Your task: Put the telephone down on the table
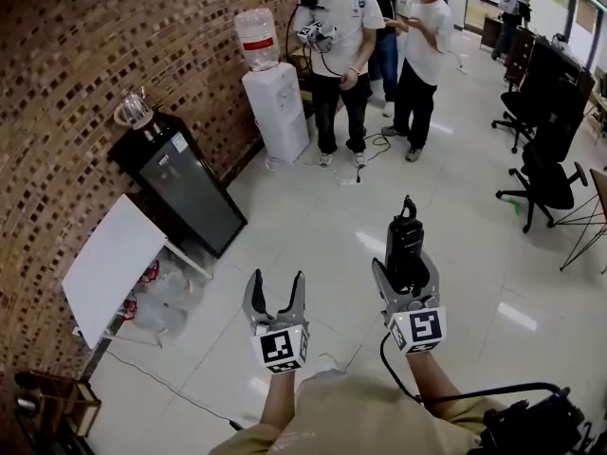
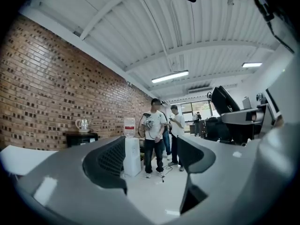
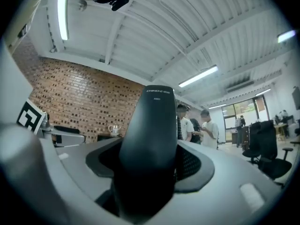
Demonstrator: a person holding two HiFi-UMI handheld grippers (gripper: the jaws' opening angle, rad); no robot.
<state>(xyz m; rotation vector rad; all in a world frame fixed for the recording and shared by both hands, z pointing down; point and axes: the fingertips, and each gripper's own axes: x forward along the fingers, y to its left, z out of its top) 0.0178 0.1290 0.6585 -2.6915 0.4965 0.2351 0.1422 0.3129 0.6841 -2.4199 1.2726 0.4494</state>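
The black telephone handset (image 1: pixel 406 245) stands upright between the jaws of my right gripper (image 1: pixel 406 271), which is shut on it and tilted upward over the floor. In the right gripper view the telephone (image 3: pixel 152 149) fills the middle, with both jaws pressed against its sides. My left gripper (image 1: pixel 275 294) is open beside it on the left, with nothing between its fingers. The left gripper view confirms this: the left gripper (image 2: pixel 152 156) frames only the room beyond. A white table (image 1: pixel 114 263) stands at the left by the brick wall.
A black cabinet (image 1: pixel 185 190) with a glass kettle (image 1: pixel 134 110) and a water dispenser (image 1: pixel 275 102) line the brick wall. Two people (image 1: pixel 341 55) stand ahead. Office chairs (image 1: pixel 545 173) are at the right. Bags lie under the table.
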